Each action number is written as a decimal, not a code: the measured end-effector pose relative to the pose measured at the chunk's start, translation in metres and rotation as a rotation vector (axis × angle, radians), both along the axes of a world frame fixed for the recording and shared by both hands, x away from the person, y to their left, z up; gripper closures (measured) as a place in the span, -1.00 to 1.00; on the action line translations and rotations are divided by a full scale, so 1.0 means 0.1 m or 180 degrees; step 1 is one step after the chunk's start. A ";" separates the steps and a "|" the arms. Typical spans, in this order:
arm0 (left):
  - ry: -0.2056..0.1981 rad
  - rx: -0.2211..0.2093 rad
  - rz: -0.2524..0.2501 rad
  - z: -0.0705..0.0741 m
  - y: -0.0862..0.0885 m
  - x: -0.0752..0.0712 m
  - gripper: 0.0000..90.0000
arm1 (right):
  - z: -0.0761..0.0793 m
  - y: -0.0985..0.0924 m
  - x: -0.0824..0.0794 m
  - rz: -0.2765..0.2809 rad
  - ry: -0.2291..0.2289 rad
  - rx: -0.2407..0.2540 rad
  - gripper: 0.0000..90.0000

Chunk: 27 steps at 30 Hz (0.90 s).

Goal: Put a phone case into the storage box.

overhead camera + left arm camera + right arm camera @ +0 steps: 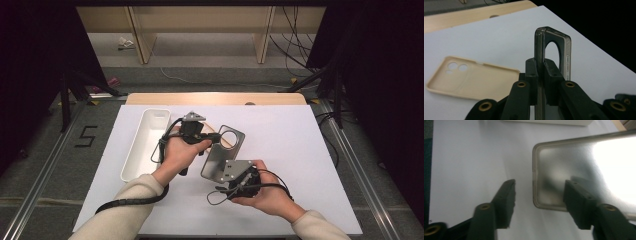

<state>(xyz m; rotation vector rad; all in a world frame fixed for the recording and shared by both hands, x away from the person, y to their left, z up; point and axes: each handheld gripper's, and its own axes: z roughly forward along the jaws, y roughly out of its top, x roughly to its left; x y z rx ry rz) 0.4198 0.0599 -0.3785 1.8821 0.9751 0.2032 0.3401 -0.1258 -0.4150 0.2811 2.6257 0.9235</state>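
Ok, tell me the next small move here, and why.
Probably draw the right tool back from the grey phone case: its jaws stand open and apart from the case's corner, while the left tool is clamped on the case's edge and holds it upright alone.

The grey phone case [584,172] runs off the right gripper view's edge toward 3 o'clock, glare washing out its surface. In the high view, a hand [181,152] hides most of the beige case [471,81].
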 end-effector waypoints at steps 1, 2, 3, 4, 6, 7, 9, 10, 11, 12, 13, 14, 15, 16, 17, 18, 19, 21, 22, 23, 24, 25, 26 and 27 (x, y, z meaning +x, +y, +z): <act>-0.0061 -0.0003 0.0006 0.00 0.02 -0.02 0.83 | 0.00 -0.01 0.01 -0.0037 -0.0004 0.0033 -0.20; -0.0103 -0.0006 0.0012 0.00 0.03 -0.03 0.84 | 0.00 -0.03 0.02 -0.0061 0.0000 0.0075 -0.26; -0.0182 -0.0023 0.0021 0.01 0.05 -0.05 0.84 | 0.00 -0.05 0.02 -0.0079 0.0008 0.0112 -0.31; -0.0245 -0.0030 0.0031 0.01 0.08 -0.07 0.83 | 0.01 -0.07 0.04 -0.0094 -0.0001 0.0163 -0.36; -0.0362 -0.0028 0.0046 0.02 0.12 -0.11 0.84 | 0.01 -0.11 0.05 -0.0124 0.0058 0.0224 -0.38; -0.0453 -0.0043 0.0052 0.02 0.15 -0.13 0.83 | 0.02 -0.12 0.05 -0.0146 0.0081 0.0257 -0.42; -0.0542 -0.0076 0.0082 0.02 0.20 -0.17 0.83 | 0.02 -0.16 0.06 -0.0174 0.0132 0.0344 -0.47; -0.0575 -0.0092 0.0082 0.02 0.22 -0.18 0.83 | 0.02 -0.17 0.06 -0.0197 0.0114 0.0380 -0.53; -0.0616 -0.0116 0.0092 0.02 0.25 -0.20 0.83 | 0.02 -0.18 0.06 -0.0217 0.0102 0.0411 -0.57; -0.0643 -0.0123 0.0101 0.02 0.27 -0.21 0.83 | 0.02 -0.20 0.06 -0.0234 0.0108 0.0446 -0.59; -0.0683 -0.0142 0.0127 0.01 0.29 -0.22 0.83 | 0.02 -0.21 0.06 -0.0250 0.0126 0.0467 -0.59; -0.0700 -0.0160 0.0136 0.01 0.32 -0.23 0.83 | 0.02 -0.23 0.07 -0.0264 0.0156 0.0506 -0.59; -0.0717 -0.0175 0.0142 0.01 0.33 -0.23 0.83 | 0.02 -0.24 0.08 -0.0281 0.0176 0.0532 -0.60; -0.0745 -0.0194 0.0159 0.00 0.35 -0.24 0.83 | 0.01 -0.25 0.08 -0.0301 0.0193 0.0547 -0.61; -0.0777 -0.0211 0.0165 -0.01 0.37 -0.25 0.83 | 0.01 -0.27 0.09 -0.0320 0.0203 0.0567 -0.61; -0.0790 -0.0232 0.0176 -0.02 0.38 -0.26 0.83 | 0.01 -0.29 0.09 -0.0342 0.0215 0.0589 -0.61; -0.0812 -0.0254 0.0197 -0.03 0.40 -0.27 0.83 | 0.01 -0.30 0.10 -0.0356 0.0218 0.0606 -0.61; -0.0848 -0.0280 0.0199 -0.05 0.43 -0.28 0.83 | 0.00 -0.34 0.11 -0.0408 0.0227 0.0649 -0.62; -0.0859 -0.0289 0.0189 -0.05 0.43 -0.28 0.83 | 0.00 -0.35 0.11 -0.0419 0.0232 0.0685 -0.63; -0.0861 -0.0295 0.0199 -0.06 0.44 -0.28 0.83 | 0.00 -0.36 0.12 -0.0418 0.0244 0.0704 -0.63; -0.0870 -0.0297 0.0204 -0.06 0.44 -0.29 0.83 | 0.00 -0.38 0.13 -0.0434 0.0267 0.0732 -0.63; -0.0884 -0.0298 0.0196 -0.06 0.45 -0.29 0.83 | 0.00 -0.39 0.14 -0.0449 0.0273 0.0751 -0.63; -0.0883 -0.0302 0.0192 -0.06 0.45 -0.29 0.83 | -0.01 -0.40 0.15 -0.0456 0.0281 0.0768 -0.63; -0.0889 -0.0305 0.0199 -0.06 0.46 -0.30 0.83 | -0.01 -0.41 0.16 -0.0461 0.0284 0.0776 -0.63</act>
